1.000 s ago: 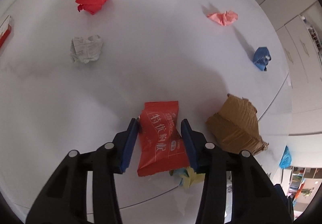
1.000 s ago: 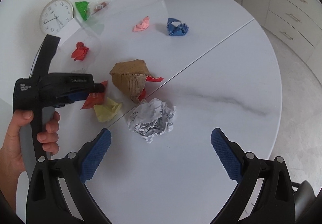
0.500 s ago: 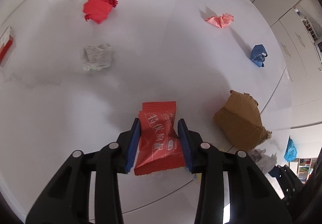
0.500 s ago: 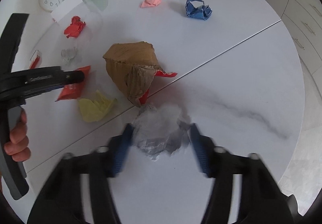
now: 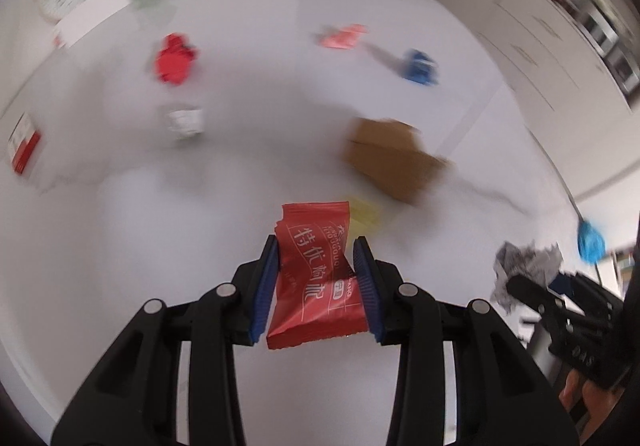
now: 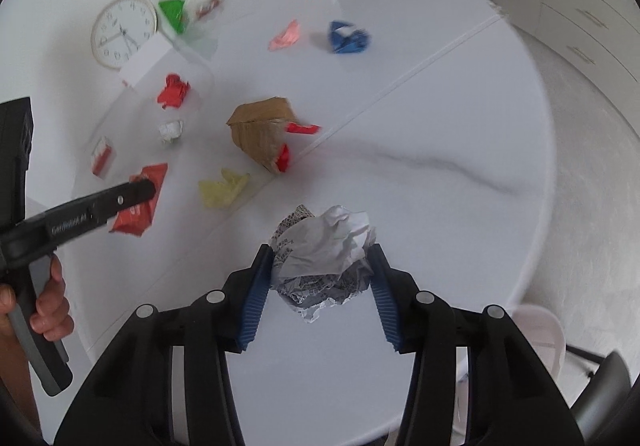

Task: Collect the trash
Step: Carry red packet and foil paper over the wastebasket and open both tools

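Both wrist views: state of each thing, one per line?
Left gripper: shut on red packet, lifted.
Right gripper: jaws closing, pads on paper ball.
Brown wad: crumpled, on table.
Yellow wrapper: crumpled, on table.
Blue wad: on table.

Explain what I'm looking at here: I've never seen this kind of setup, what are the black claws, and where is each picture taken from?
There is no robot. A person holds a black two-finger gripper in each hand, and each carries a fisheye camera looking along its fingers. In the left-wrist picture, the left gripper is shut on a red printed snack wrapper. In the right-wrist picture, the right gripper is closing its jaws on a crumpled ball of white printed paper. Below lies a round white marble-look table with scattered trash: a crumpled brown paper bag, a yellow wrapper, a blue paper wad and a red paper wad.
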The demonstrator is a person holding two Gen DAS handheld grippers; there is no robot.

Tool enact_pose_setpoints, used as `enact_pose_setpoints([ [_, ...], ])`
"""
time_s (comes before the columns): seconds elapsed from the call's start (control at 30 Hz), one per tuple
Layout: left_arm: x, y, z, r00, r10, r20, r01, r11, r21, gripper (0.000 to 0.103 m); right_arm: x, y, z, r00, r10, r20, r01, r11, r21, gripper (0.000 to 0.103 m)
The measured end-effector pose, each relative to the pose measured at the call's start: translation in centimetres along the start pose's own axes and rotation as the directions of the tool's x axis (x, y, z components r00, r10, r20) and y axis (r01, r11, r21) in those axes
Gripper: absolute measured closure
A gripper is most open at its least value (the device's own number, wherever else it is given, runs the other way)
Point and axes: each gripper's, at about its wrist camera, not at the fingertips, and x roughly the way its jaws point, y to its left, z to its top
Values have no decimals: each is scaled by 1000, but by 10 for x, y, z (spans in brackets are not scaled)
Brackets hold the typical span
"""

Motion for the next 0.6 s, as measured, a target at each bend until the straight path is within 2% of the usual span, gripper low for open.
enact_pose_setpoints([
  [0.13, -18, -50, -21, 998, -60, -13, 62, 990, 124, 65, -39, -30, -32, 998, -51, 31, 49, 997, 63, 54],
  [0.23, -25, -100, -37, 994, -104, -22, 106, 966, 236, 65, -65, -58, -63, 994, -104, 40, 99, 987, 126, 54],
  [0.4, -32, -175, -68, 985, -165, -58, 175, 905, 387, 65, -106, -112, -118, 978, -204, 48, 185, 948, 258, 54],
  [0.5, -32, -212, -85, 976, -197, -93, 217, 870, 442, 65, -127, -140, -146, 967, -248, 54, 218, 920, 327, 54],
  [0.6, -30, -256, -108, 962, -234, -143, 274, 815, 511, 65, -144, -162, -169, 959, -277, 58, 235, 894, 380, 54],
])
